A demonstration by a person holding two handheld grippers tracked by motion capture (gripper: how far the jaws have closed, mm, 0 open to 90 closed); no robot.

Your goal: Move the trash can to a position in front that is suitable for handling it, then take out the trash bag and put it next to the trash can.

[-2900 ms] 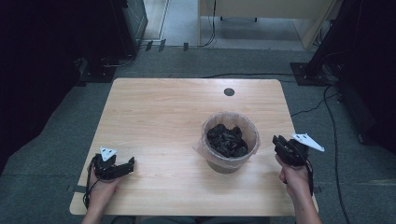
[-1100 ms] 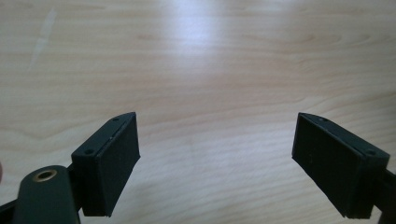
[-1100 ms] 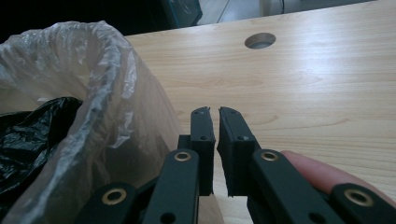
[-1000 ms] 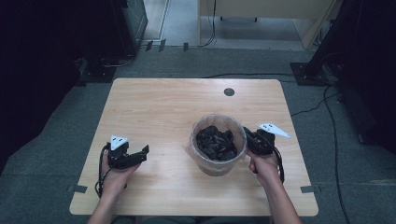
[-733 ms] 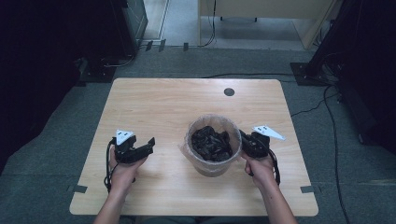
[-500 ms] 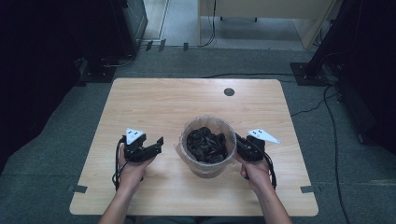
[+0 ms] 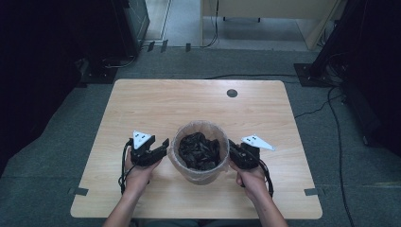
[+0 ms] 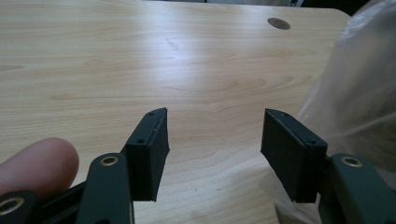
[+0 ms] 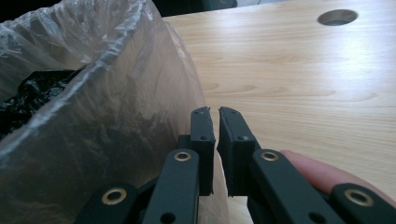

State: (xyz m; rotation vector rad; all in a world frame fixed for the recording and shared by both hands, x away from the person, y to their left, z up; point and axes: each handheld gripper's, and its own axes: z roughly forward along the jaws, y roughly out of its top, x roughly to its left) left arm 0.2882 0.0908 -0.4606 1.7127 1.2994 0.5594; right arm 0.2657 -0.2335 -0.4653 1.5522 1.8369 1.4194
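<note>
On the pale wooden table (image 7: 142, 109), the left gripper (image 7: 163, 144) sits at nine o'clock of the round bin lined with a clear plastic bag (image 7: 198, 150), jaws spread wide and empty, just beside the liner. The bin holds crumpled black material (image 7: 199, 150). At three o'clock, the right gripper (image 7: 231, 150) is nearly closed with a thin gap, against the bag.

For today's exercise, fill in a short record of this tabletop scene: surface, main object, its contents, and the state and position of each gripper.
Surface: light wooden table with a round cable hole near its far edge
Main object: bin lined with a clear plastic bag, standing toward the near side of the table
Contents: crumpled black material, kind unclear
Left gripper: jaws wide open, nothing between them, just left of the bin
Right gripper: jaws nearly closed with a thin gap, right beside the bag, holding nothing visible
</note>
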